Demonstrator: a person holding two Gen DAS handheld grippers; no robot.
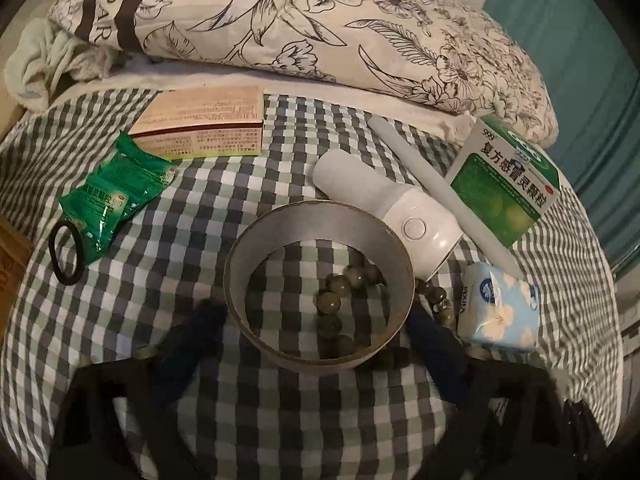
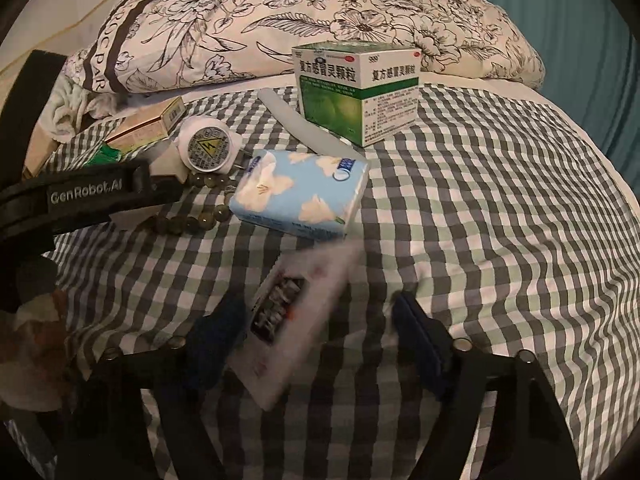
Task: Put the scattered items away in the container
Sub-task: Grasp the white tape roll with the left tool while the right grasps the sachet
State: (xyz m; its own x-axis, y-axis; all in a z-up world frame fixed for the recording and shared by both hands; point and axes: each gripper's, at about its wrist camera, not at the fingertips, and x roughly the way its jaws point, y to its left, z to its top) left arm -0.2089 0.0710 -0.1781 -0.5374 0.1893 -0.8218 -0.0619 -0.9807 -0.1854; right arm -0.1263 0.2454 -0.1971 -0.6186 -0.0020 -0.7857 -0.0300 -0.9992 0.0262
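Observation:
In the left wrist view my left gripper [image 1: 316, 320] straddles a grey cardboard ring [image 1: 316, 216] that stands on the checked bedsheet [image 1: 168, 280]. Both pads lie against the ring's outer wall. A bracelet of green beads [image 1: 330, 304] lies partly inside the ring and partly under its right side. In the right wrist view a blurred white packet [image 2: 296, 320] with dark print lies tilted between the fingers of my right gripper [image 2: 316, 332]. A gap shows between the packet and the right finger [image 2: 416, 332], so the jaws stand open around it. No container shows clearly.
Around the ring lie a white plug-in device [image 1: 400, 216], a white stick [image 1: 432, 188], a green medicine box [image 1: 504, 184], a blue tissue pack [image 1: 500, 312], a pink box [image 1: 204, 128], green sachets [image 1: 116, 196] and a black hair tie [image 1: 66, 252]. A floral pillow [image 1: 300, 28] bounds the far side.

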